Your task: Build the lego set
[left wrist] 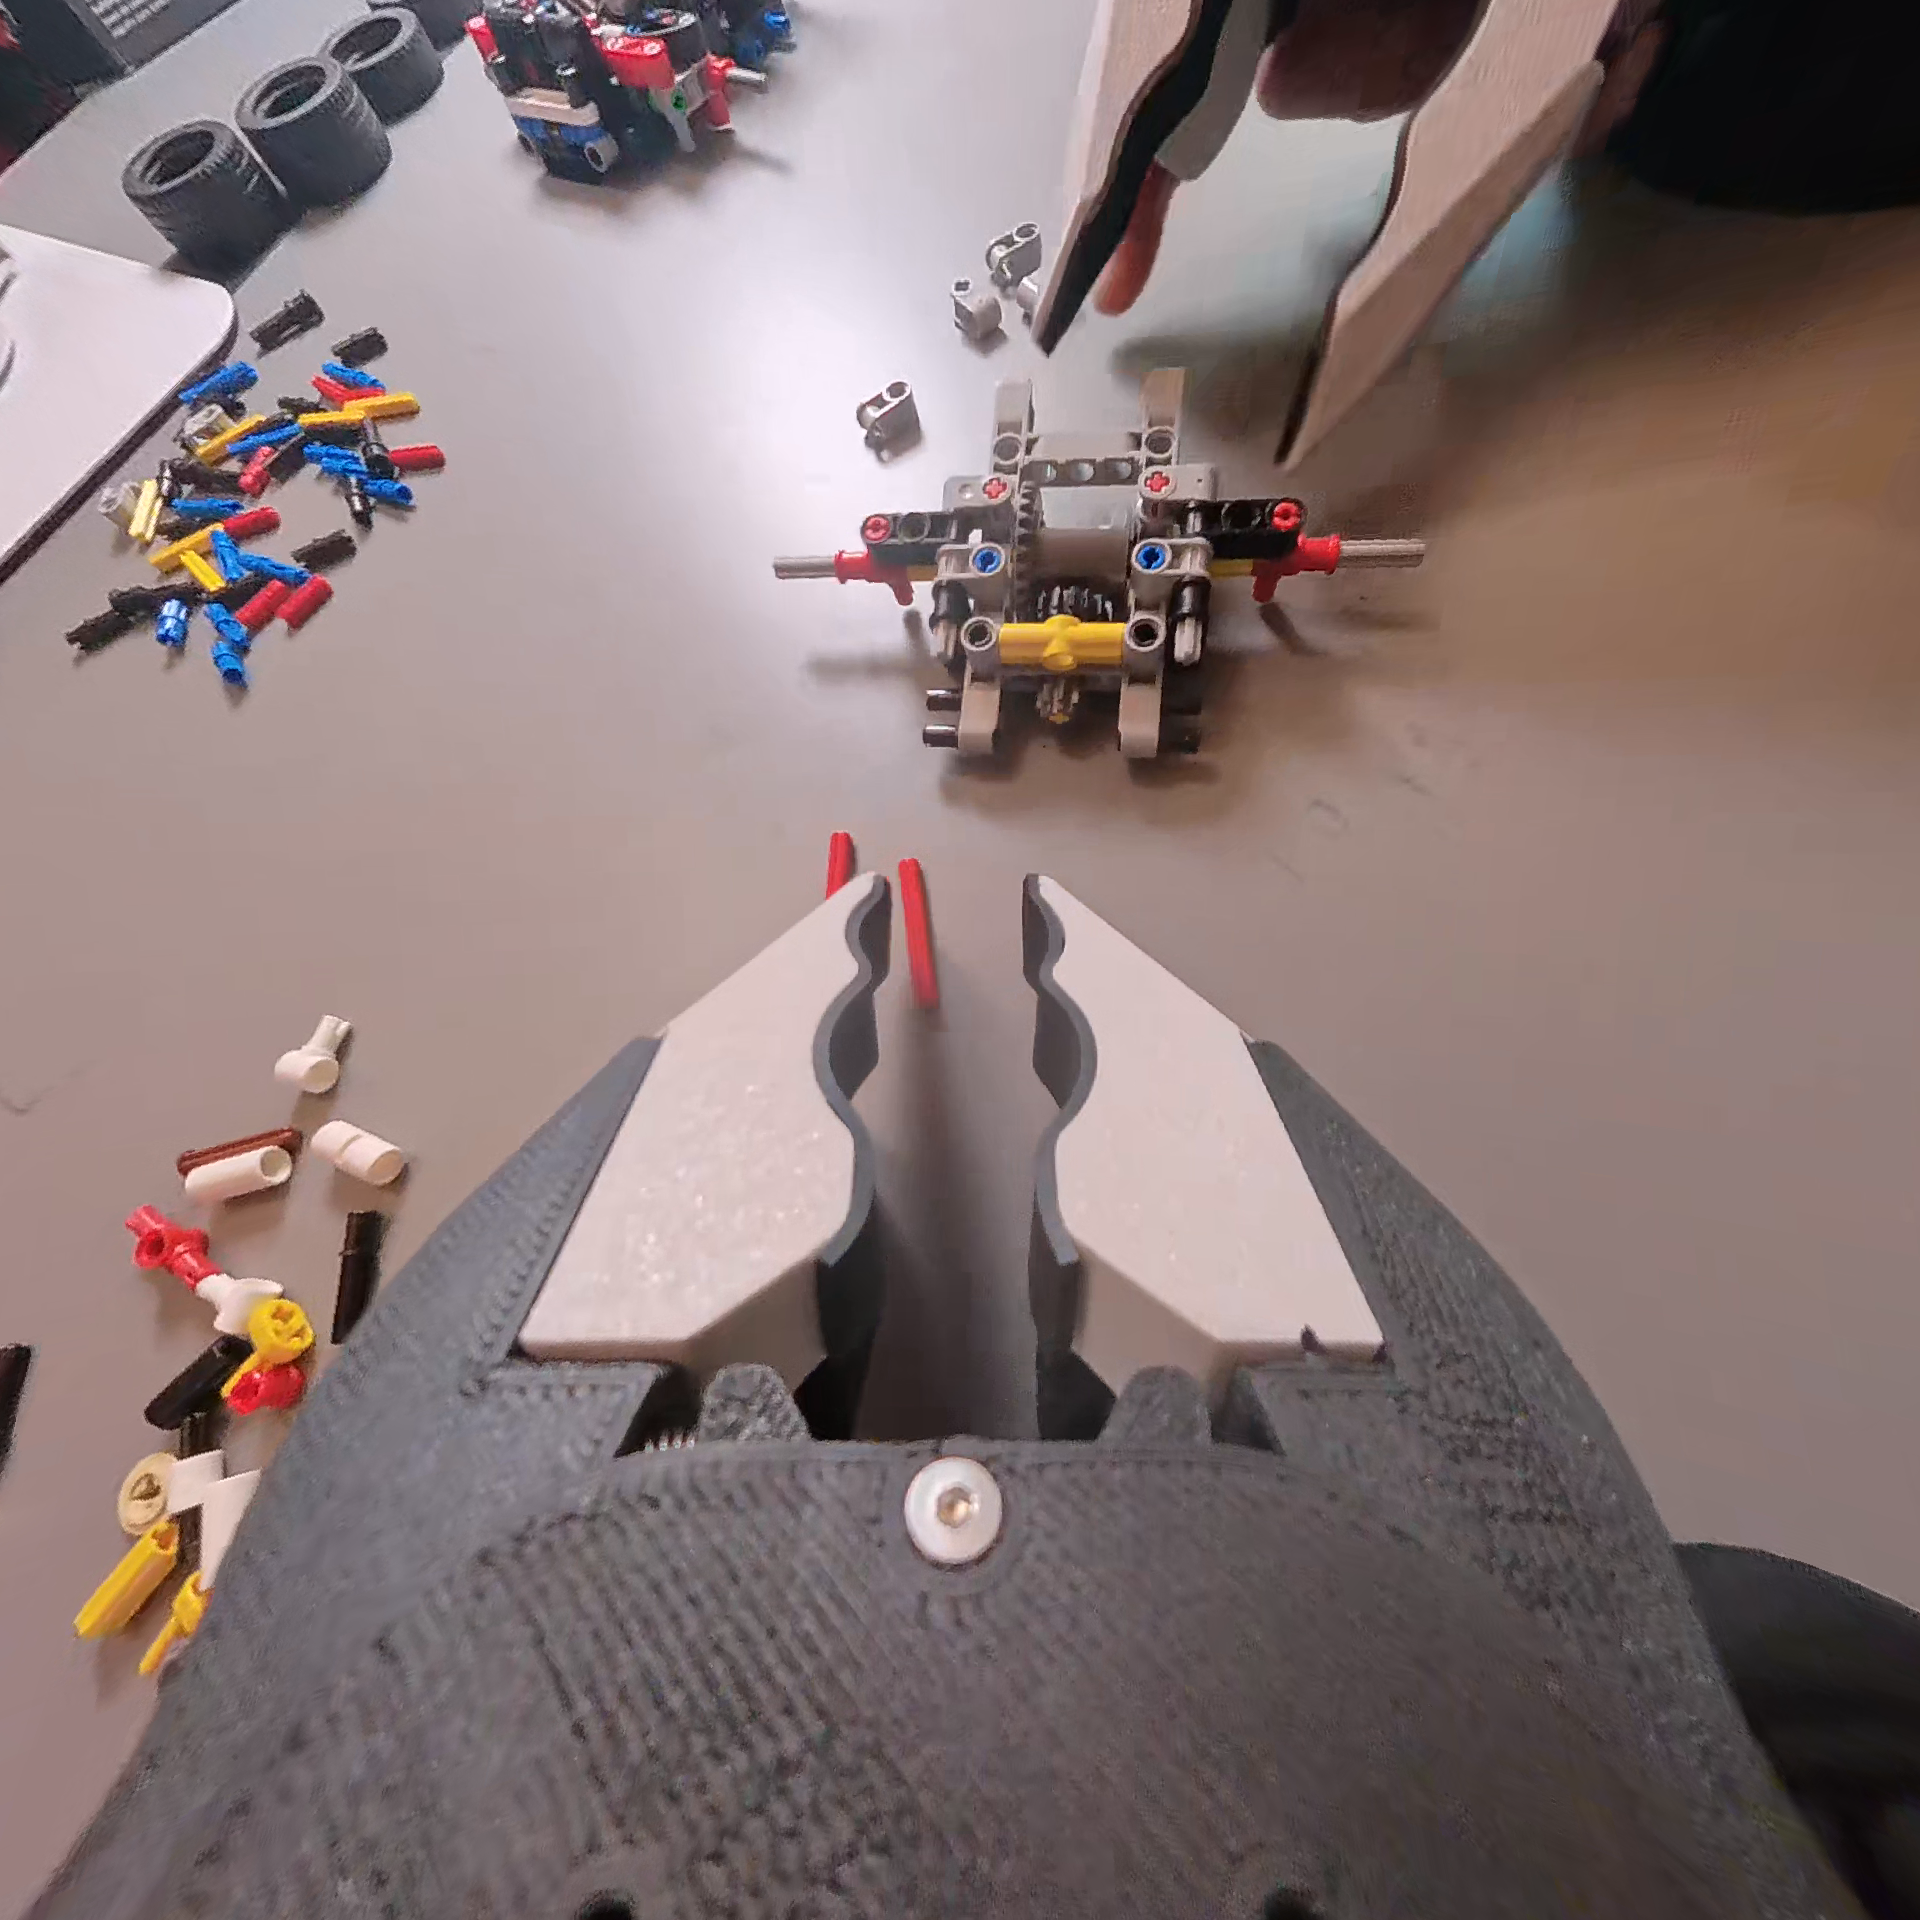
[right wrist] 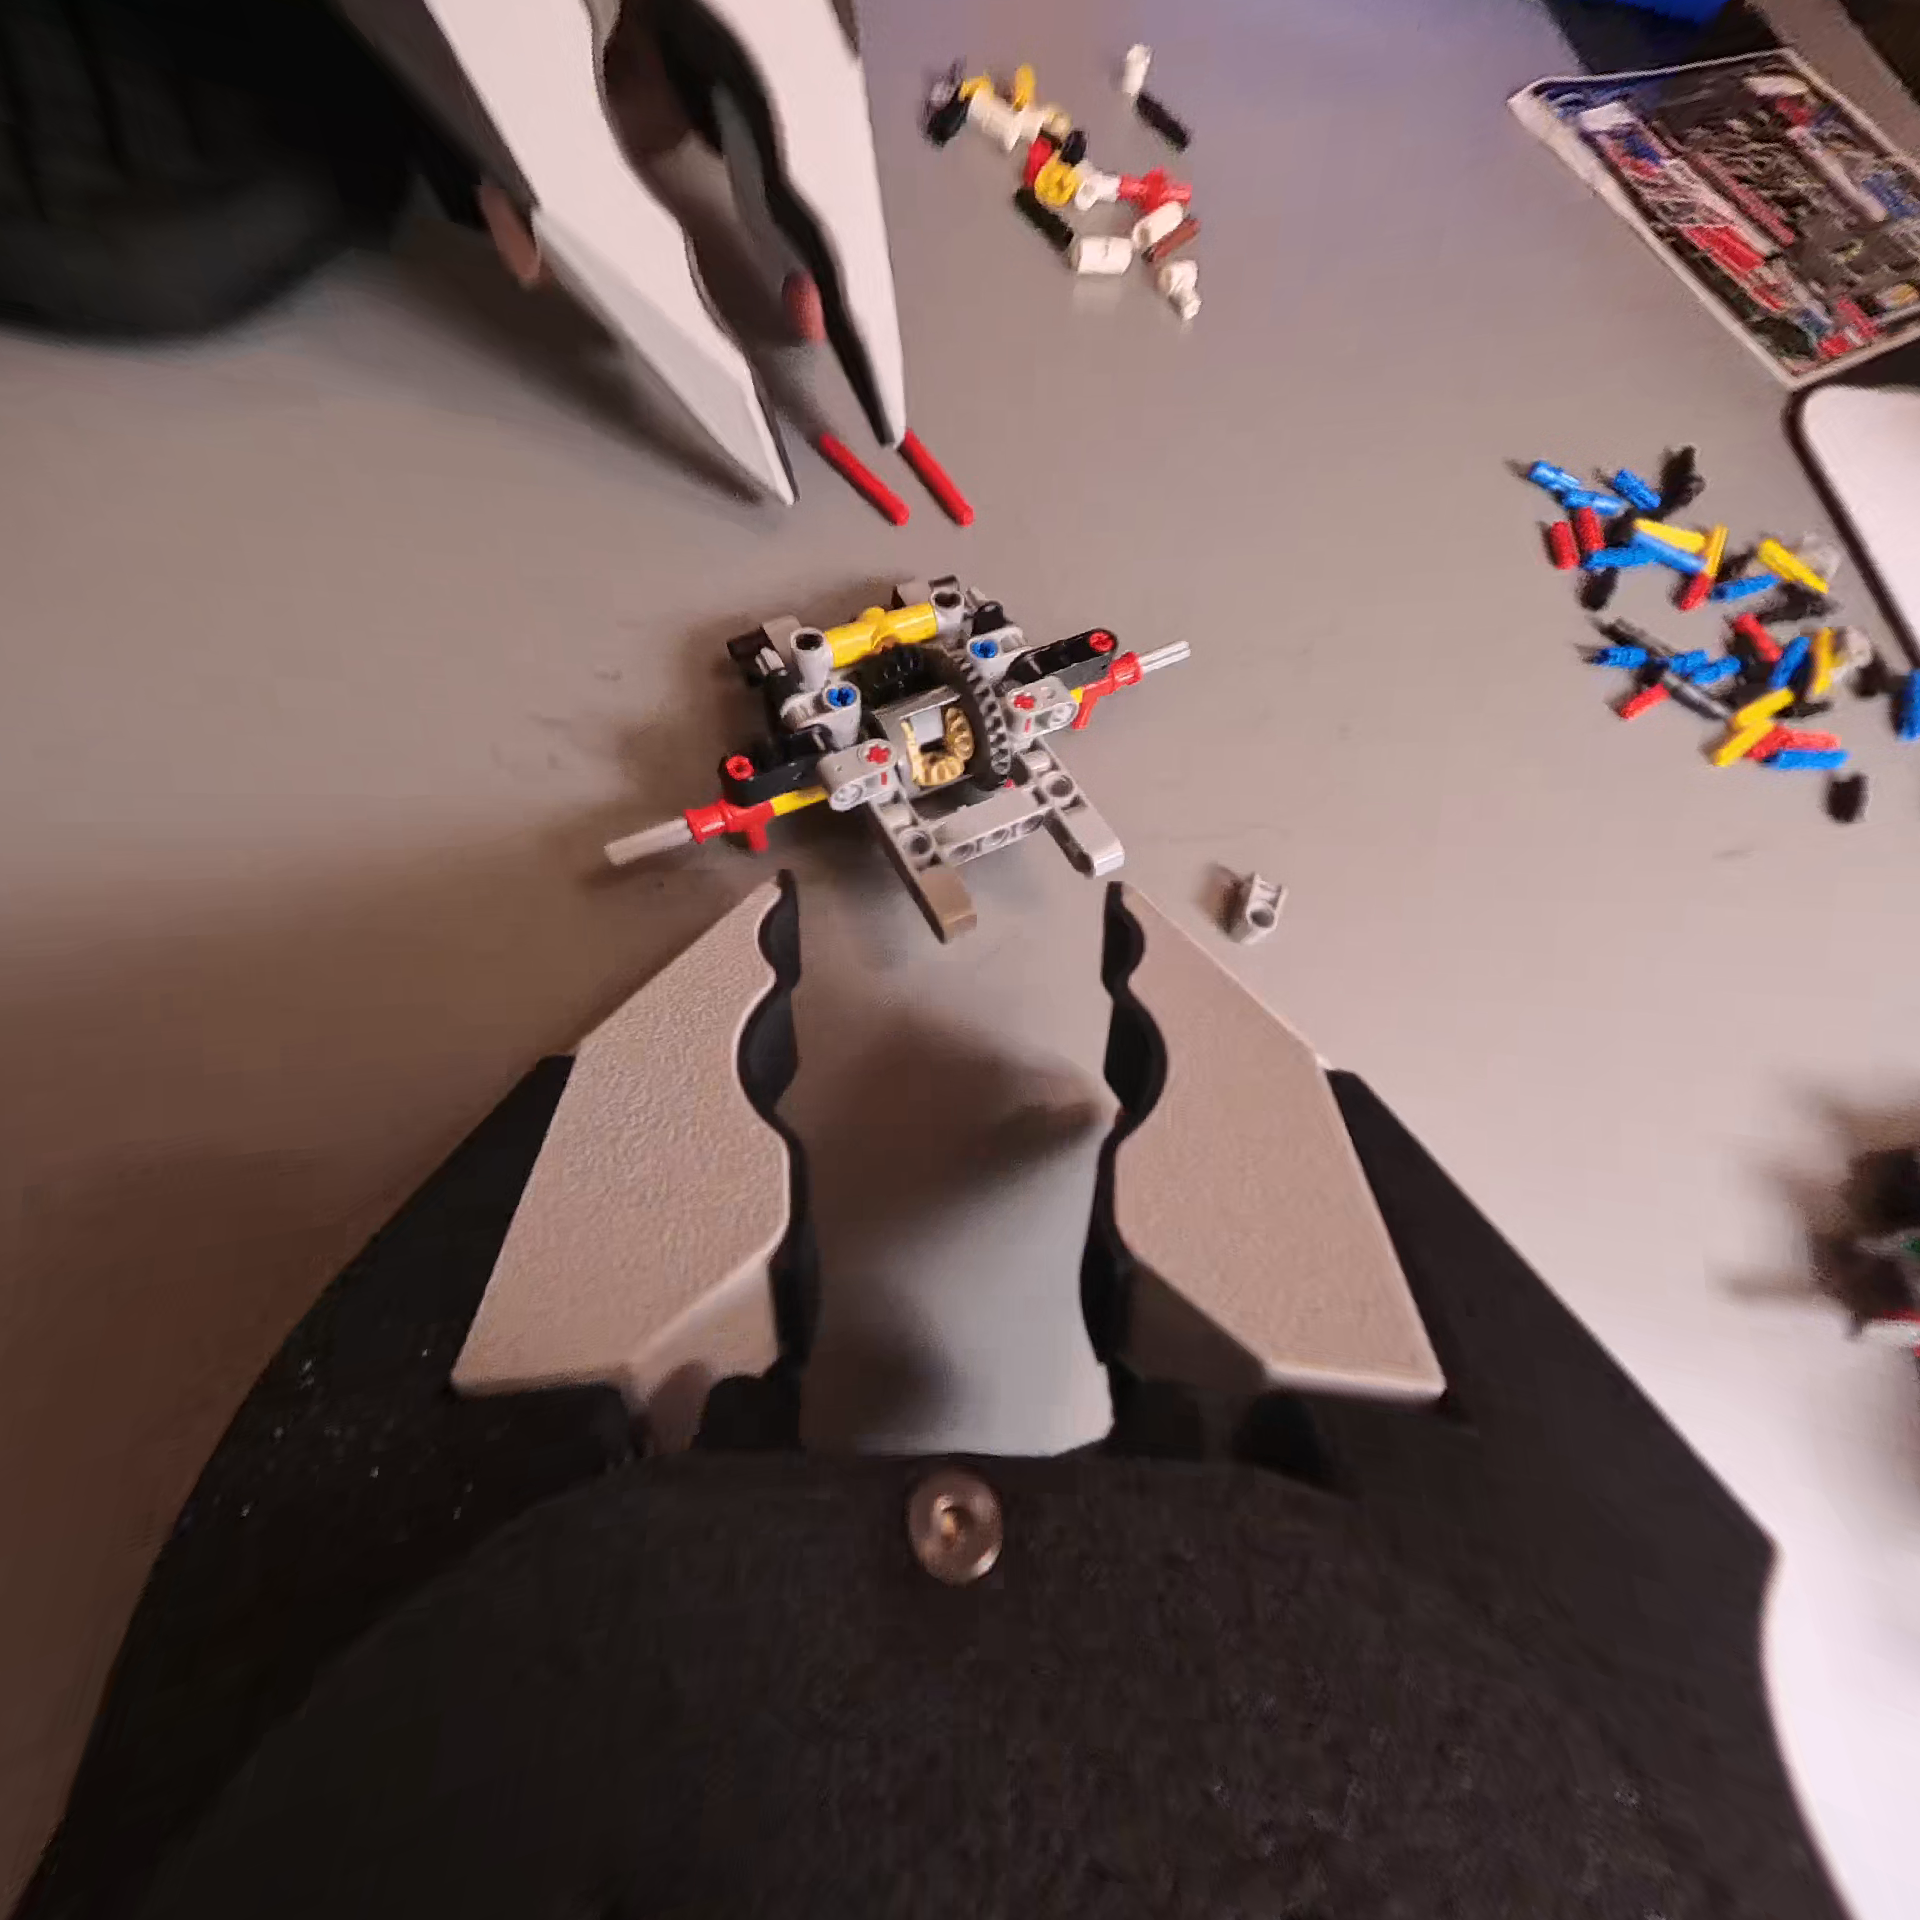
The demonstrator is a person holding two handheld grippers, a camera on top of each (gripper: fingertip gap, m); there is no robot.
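My left hand-held gripper [left wrist: 956, 883] parted narrowly around one red axle [left wrist: 918, 933] on the table [left wrist: 520, 810], second red axle [left wrist: 838, 862] beside it, my right hand-held gripper [right wrist: 948, 894] wide and empty, grey lego assembly [right wrist: 914, 727] just ahead of it.

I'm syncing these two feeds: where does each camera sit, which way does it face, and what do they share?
Left wrist view: on the left hand-held gripper, looking along open fingers at two thin red axle rods and beyond to the grey-and-yellow gear assembly.
Right wrist view: on the right hand-held gripper, open, facing that assembly from the opposite side.
Shared: assembly, rods, each other's gripper, grey tabletop.
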